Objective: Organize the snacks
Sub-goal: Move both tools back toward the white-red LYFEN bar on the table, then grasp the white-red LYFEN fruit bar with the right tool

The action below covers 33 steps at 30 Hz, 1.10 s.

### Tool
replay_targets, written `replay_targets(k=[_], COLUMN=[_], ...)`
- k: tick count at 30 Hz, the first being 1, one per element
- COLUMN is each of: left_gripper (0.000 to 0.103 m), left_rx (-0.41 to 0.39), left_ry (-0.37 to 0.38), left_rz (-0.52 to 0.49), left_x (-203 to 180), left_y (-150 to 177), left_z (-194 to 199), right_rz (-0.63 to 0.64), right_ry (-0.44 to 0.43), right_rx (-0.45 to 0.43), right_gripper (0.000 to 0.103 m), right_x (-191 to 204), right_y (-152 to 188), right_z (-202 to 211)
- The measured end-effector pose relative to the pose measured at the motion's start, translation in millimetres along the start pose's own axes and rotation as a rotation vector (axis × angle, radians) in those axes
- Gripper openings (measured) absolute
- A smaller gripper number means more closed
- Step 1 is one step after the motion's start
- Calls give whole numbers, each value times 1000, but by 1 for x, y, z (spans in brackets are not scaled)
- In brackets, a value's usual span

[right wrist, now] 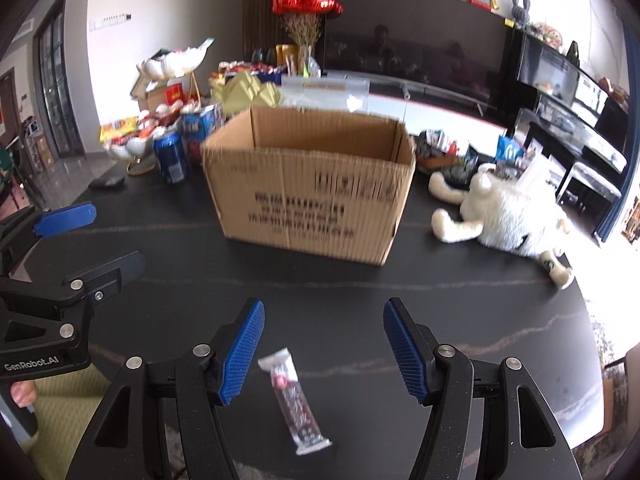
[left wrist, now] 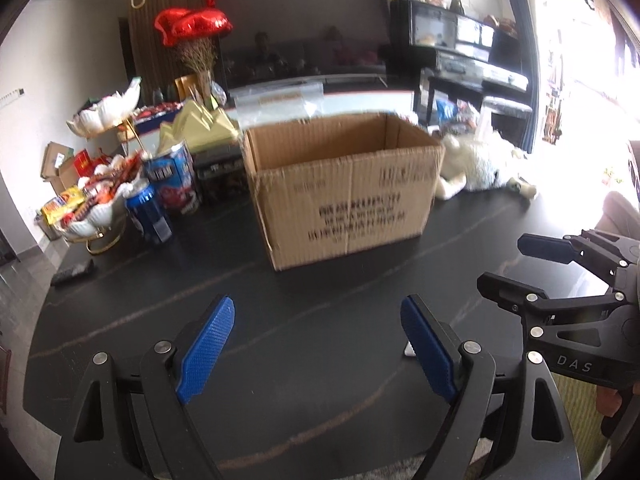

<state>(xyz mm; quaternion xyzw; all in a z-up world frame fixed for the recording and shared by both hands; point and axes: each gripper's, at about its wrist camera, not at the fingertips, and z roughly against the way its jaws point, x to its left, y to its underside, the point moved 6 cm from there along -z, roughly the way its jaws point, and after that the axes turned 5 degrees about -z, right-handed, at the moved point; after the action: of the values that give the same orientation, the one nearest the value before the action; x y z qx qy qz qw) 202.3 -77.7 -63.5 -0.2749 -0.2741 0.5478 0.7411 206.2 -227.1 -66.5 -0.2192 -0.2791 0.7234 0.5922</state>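
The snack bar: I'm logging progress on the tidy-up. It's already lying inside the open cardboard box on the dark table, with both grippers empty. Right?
Not quite. The snack bar is not in the cardboard box; it lies on the dark table in front of it, between the right gripper fingers, ungripped, as the right wrist view shows. The left gripper is empty too.

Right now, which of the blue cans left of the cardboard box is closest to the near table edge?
The plain dark blue can, tilted beside the white snack bowl. The taller blue can with red print stands behind it, nearer the cardboard box.
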Motion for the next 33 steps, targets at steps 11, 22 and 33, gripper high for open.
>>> replay_targets(k=[11, 22, 33], left_gripper=[86, 86, 85], left_rx=[103, 186, 236], left_ry=[14, 30, 37], left_rz=[-20, -23, -24], left_x=[-12, -18, -20], left_y=[39, 64, 76], left_z=[-26, -48, -64], right_rz=[-12, -12, 5], right_ry=[-50, -89, -90], right_rx=[169, 279, 343], right_gripper=[63, 52, 38], right_x=[5, 12, 14], right_y=[53, 82, 92], right_z=[-35, -62, -85])
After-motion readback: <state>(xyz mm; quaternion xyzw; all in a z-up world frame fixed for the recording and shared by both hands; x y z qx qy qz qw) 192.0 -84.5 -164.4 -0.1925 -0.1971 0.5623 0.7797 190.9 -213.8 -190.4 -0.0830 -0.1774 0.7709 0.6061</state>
